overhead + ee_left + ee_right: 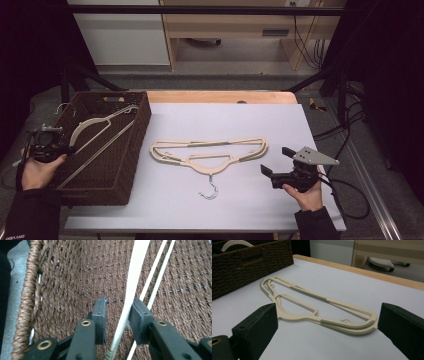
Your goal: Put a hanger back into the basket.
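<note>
Cream hangers (210,152) with grey ribbed grips lie on a white table (260,120) beside a dark-brown woven basket (125,165).

The tabletop (280,125) has a pale grey surface with a light wooden edge along its far side. Behind it stand a white cabinet (120,40) and a light wooden desk (240,25) on grey floor (225,80). Black cables (307,45) hang beside the desk. Both sides lie in darkness.

A lab-like recording room: a black metal frame (200,10) around the white tabletop (240,125), loose cables (307,47) hanging by plain wooden furniture (225,25), dark curtained sides
</note>
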### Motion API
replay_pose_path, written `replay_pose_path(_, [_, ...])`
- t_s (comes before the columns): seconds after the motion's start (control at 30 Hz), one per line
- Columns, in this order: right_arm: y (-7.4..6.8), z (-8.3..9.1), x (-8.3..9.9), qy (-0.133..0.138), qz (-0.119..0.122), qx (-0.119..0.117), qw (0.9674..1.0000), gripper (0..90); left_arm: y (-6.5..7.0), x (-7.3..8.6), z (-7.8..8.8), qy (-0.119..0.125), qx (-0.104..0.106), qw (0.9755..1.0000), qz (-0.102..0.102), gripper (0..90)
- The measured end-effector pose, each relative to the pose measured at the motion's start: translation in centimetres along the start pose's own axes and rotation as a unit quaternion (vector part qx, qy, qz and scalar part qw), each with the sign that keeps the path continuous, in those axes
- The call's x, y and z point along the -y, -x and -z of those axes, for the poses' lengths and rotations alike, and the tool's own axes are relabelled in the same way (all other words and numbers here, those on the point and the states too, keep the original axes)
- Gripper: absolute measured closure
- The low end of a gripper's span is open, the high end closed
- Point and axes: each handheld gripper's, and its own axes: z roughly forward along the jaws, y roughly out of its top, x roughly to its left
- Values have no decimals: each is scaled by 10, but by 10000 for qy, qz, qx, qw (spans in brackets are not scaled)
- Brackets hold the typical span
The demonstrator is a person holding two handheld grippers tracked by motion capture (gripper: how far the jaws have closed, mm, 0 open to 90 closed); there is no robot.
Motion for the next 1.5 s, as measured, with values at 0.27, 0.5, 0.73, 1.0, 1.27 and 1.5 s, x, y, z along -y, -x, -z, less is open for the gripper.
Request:
replay_pose_path(0.27, [0,0,0,-6,-1,-3,10000,32,-1,1,-4,-171,-109,9997,162,672])
replay_pose_path(0.5, [0,0,0,-1,-1,-5,10000,32,-3,1,8,116,25,9998,131,624])
replay_pose_path(0.73, [0,1,0,13,-9,1,10000,32,-3,-1,30,735,184,9967,297,580])
replay_pose_path(1.0, [0,2,-1,59,-42,-5,10000,32,14,-1,72,1990,681,9773,248,420])
replay_pose_path(1.27, [-3,1,-3,71,-13,-69,10000,34,60,-3,104,2900,1416,9464,-90,204])
replay_pose_path(1.5, [-10,-4,-6,58,91,-170,9998,35,118,1,113,3309,2080,9197,-377,106])
